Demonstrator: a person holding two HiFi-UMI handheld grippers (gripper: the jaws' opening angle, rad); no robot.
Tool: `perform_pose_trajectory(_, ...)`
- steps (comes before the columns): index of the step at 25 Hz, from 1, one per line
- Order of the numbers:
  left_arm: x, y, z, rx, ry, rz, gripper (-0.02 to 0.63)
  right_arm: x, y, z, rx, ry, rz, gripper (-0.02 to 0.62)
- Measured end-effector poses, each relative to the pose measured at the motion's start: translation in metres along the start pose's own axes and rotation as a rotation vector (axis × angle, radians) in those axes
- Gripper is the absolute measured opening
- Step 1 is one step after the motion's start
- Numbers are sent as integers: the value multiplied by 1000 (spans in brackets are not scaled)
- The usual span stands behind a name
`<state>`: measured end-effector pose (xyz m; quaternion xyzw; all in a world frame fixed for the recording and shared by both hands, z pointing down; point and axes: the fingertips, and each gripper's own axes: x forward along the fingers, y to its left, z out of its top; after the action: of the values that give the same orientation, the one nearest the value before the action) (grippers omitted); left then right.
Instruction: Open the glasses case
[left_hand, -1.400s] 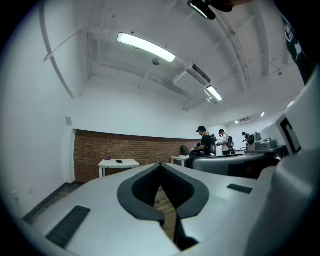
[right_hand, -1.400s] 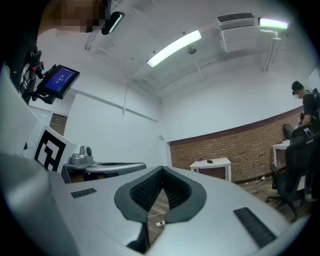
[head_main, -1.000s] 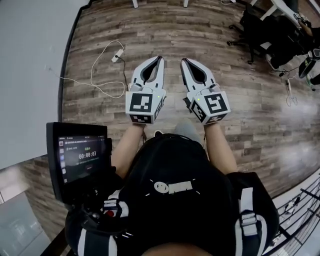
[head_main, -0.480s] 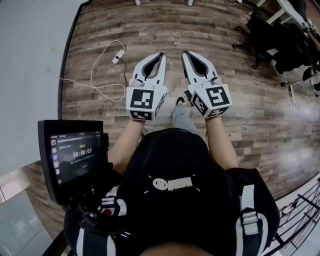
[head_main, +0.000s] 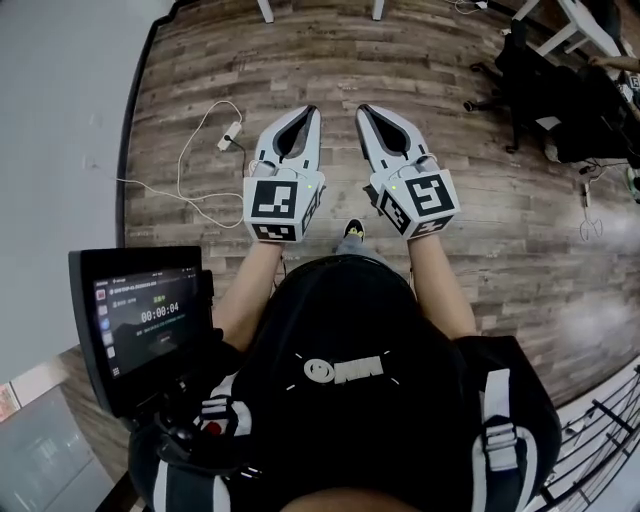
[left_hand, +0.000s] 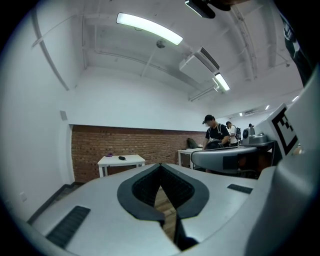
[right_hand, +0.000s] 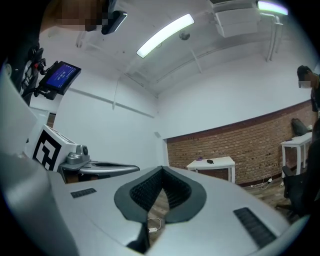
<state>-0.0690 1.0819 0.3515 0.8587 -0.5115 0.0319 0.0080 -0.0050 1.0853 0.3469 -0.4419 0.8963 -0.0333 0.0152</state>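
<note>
No glasses case can be made out for certain. A small dark thing (left_hand: 121, 158) (right_hand: 210, 161) lies on a far white table (left_hand: 131, 161) (right_hand: 220, 163) by the brick wall; what it is I cannot tell. In the head view my left gripper (head_main: 314, 109) and right gripper (head_main: 360, 108) are held side by side over the wooden floor, pointing ahead. Both are shut, with nothing between their jaws. The left gripper view shows its own shut tips (left_hand: 160, 165), and the right gripper view shows the same (right_hand: 161, 169).
A white cable with a plug (head_main: 228, 133) trails on the floor at the left beside a pale wall. A tablet screen (head_main: 145, 318) is mounted at my lower left. Dark chairs and bags (head_main: 560, 90) stand at the upper right. People (left_hand: 216, 135) stand at a far table.
The floor has slid toward me as I walk forward; table legs have come into view at the top edge. Both grippers stay shut and side by side.
</note>
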Motion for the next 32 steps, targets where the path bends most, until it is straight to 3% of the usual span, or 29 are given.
perform_pose_trajectory(9,128,11,-3,-8,25,24,0,68,-109,-8,32,29,50,-6)
perform_pose_trajectory(19,137,20,2,2,-3,33,0,83,-110,-4,9,11,79,-6)
perform_pose_trajectory(25,242,78,2,2,12,14,0,177,-182,-1,22,24,57,-6)
perform_pose_trajectory(32,311,147,14,3,27,12,0,266,-226,9,79,25,24,-6)
